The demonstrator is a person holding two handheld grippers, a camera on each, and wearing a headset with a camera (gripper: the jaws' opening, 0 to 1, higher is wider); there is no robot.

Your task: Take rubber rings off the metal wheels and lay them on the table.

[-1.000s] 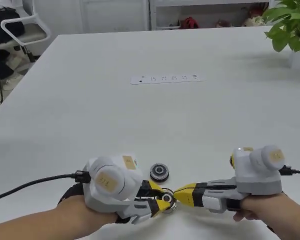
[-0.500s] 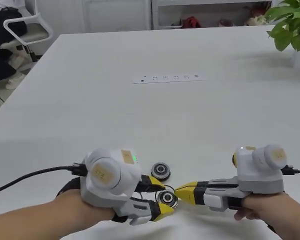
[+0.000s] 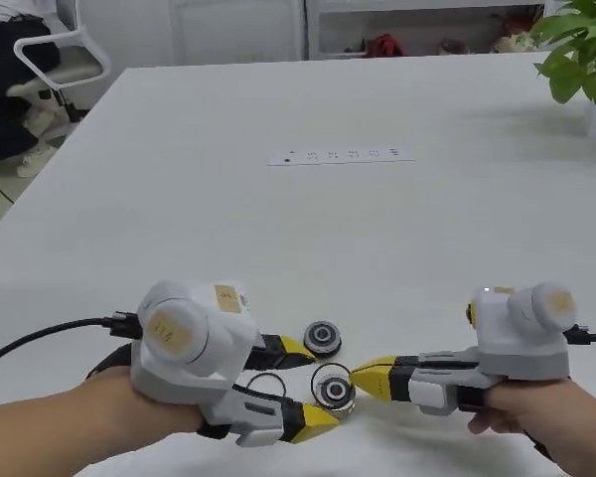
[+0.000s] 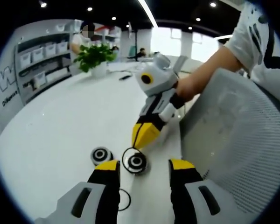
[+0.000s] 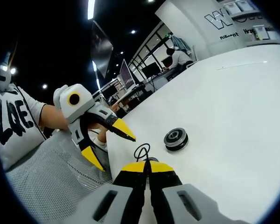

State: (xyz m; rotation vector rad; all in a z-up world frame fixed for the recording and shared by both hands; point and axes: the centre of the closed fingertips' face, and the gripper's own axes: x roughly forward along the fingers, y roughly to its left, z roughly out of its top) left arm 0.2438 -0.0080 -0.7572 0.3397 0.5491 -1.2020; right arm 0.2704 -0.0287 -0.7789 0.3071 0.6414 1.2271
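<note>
- My left gripper (image 3: 316, 386) is released, jaws wide apart, just behind a metal wheel (image 3: 333, 389) on the white table (image 3: 377, 248).
- My right gripper (image 3: 362, 376) is clenched on that wheel's rubber ring (image 4: 129, 152).
- A second wheel (image 3: 323, 338) lies just beside.
- A loose ring (image 3: 267, 385) lies between my left jaws.

My left gripper (image 3: 323, 386), jaws apart, and right gripper (image 3: 360, 375), clamped on a rubber ring (image 4: 123, 157), crowd one wheel (image 3: 333, 390) by the table's (image 3: 179, 199) near edge. A second wheel (image 3: 322, 338) and a loose ring (image 3: 266, 375) lie just beside. Beyond, the surface lies open to the power strip (image 3: 340, 156); a plant (image 3: 576, 50) stands at the far right corner.
</note>
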